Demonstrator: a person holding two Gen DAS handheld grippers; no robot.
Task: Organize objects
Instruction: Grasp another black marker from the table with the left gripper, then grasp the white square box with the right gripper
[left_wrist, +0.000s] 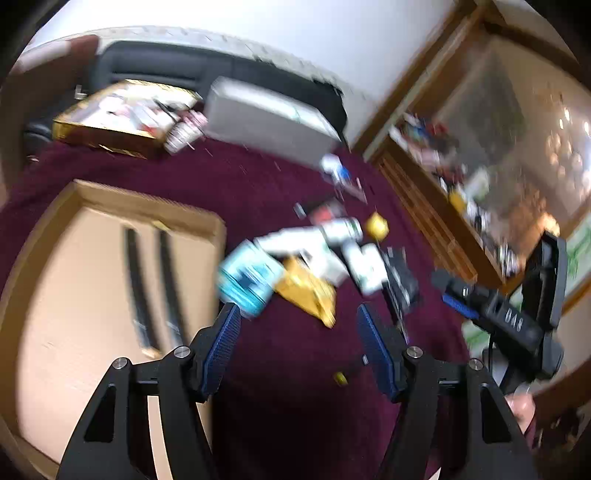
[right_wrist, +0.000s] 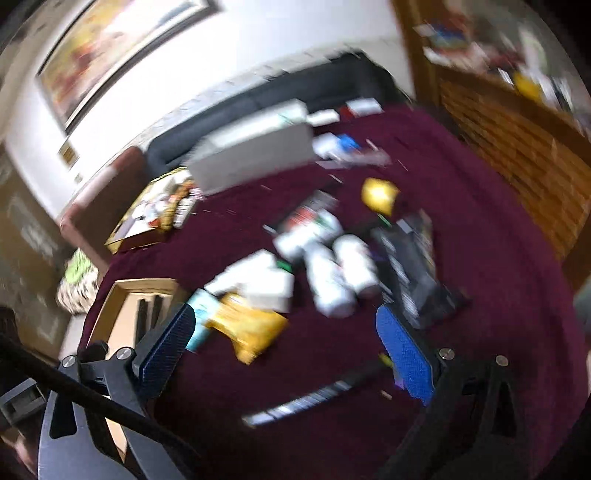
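Note:
Everything is motion-blurred. A pile of objects lies on the maroon cloth (left_wrist: 295, 406): a teal and white packet (left_wrist: 247, 277), a yellow packet (left_wrist: 310, 291), white bottles (left_wrist: 343, 229), a yellow round thing (left_wrist: 376, 225) and a black packet (left_wrist: 402, 280). My left gripper (left_wrist: 297, 312) hangs open above the cloth just short of the pile, nothing between its pads. My right gripper (right_wrist: 284, 314) stands wide open over the yellow packet (right_wrist: 251, 328), pads clear of it. White bottles (right_wrist: 340, 273) and the black packet (right_wrist: 417, 273) lie beyond. The right gripper (left_wrist: 448, 291) also shows at the right of the left wrist view.
An open cardboard box (left_wrist: 92, 258) with two long dark items (left_wrist: 147, 288) sits at the left. A gold tray (left_wrist: 110, 122) of small things and a grey box (left_wrist: 266, 122) stand at the back. A long black item (right_wrist: 314, 398) lies near the cloth's front. A wooden cabinet (left_wrist: 424, 206) stands at the right.

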